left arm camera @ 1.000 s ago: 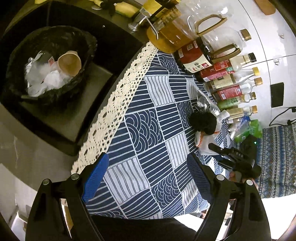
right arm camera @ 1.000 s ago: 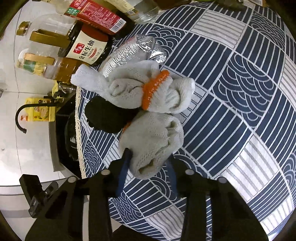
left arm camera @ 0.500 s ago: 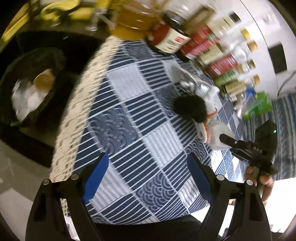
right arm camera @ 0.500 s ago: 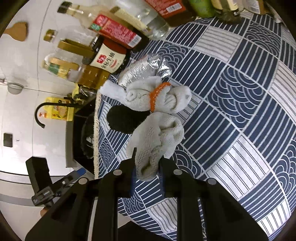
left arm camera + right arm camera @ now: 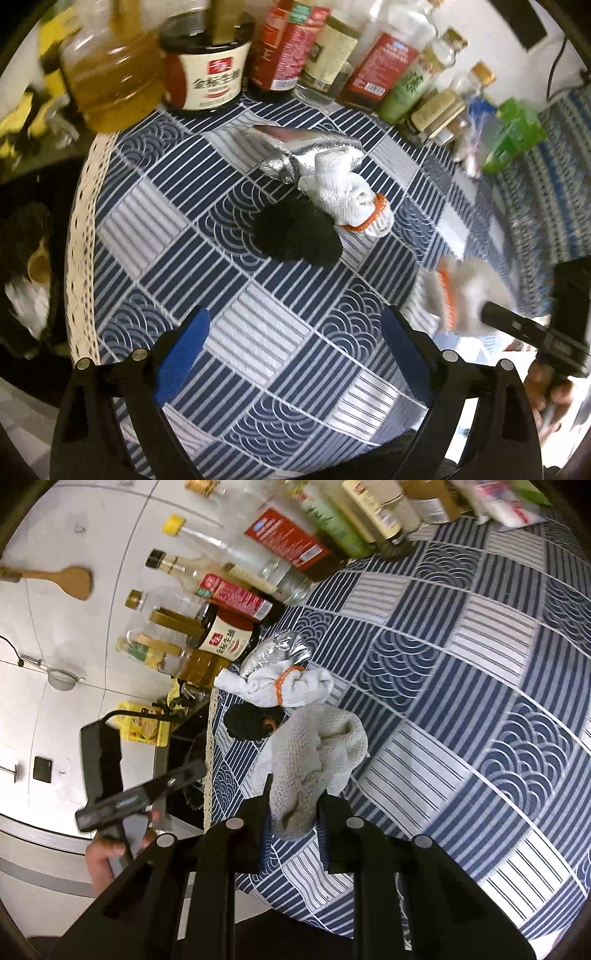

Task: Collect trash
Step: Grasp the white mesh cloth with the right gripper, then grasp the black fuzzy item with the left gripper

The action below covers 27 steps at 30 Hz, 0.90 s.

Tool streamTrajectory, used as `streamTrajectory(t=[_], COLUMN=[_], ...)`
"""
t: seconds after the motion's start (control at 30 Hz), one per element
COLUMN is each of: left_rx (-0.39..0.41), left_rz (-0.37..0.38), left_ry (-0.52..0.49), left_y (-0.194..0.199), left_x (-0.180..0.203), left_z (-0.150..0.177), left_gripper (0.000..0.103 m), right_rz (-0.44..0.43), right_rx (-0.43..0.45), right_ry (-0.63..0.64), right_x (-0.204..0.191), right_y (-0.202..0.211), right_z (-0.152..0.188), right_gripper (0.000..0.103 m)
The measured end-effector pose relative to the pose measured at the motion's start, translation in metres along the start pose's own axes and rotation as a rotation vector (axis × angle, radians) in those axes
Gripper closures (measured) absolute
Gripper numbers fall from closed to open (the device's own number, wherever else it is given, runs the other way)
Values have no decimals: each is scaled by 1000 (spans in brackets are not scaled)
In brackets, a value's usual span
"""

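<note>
Trash waits mid-frame in the left wrist view, a black wad [image 5: 297,236] beneath the wide-open, empty left gripper [image 5: 295,341], whose jaws have just been opening, ready to drop onto it, while in the right wrist view the right gripper [image 5: 293,821] clamps a grey glove [image 5: 310,760] at lower centre, lifted for binning

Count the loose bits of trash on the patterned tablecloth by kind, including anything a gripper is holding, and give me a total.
Knit gloves: 2, one on the cloth, one held in the right gripper
Black fuzzy lump: 1
Crumpled foil wrapper: 1
Total: 4
</note>
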<state>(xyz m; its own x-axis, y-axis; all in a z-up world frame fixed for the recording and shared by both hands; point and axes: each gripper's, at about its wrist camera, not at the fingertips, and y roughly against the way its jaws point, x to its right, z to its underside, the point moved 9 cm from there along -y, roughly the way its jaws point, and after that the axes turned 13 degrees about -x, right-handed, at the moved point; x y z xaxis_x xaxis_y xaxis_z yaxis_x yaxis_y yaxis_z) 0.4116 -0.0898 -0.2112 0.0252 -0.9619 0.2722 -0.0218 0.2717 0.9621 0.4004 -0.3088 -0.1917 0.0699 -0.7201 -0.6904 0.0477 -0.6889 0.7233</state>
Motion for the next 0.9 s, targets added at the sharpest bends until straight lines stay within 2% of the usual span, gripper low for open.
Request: streamTrajectory(t=[0.27,0.4,0.53,0.7,0.77,0.8,0.83,0.9], left_rx=[16,-18,-31,-52,-60,-74,-84,-82], left_rz=[-223,-236,-283,-265,-262,-252,-238,-232], left_ry=[-135,-154,-153,-142,-138,-143,-145,-136], left_y=[-16,-30,-43,-54,-58,-60,-62,-63], left_x=[16,18,12,7,6,7,8,7], left_z=[-36,-48,-61,-65,-66,-66,-64,-65], left_gripper=[12,12,12,14,21,33,39,40], right_rz=[-11,-29,-32,-3,11,23,25,21], right_rx=[64,77,78,99,105,111,115,120], right_ry=[-37,-86,-118,-188,-194,-198,-199,-196], right_x=[23,37,46,67,72,74,75,76], right_y=[24,27,27,33,35,37,38,40], right_z=[23,32,38,47,47,47,47,46], right_gripper=[82,82,82,82,82,82,82,82])
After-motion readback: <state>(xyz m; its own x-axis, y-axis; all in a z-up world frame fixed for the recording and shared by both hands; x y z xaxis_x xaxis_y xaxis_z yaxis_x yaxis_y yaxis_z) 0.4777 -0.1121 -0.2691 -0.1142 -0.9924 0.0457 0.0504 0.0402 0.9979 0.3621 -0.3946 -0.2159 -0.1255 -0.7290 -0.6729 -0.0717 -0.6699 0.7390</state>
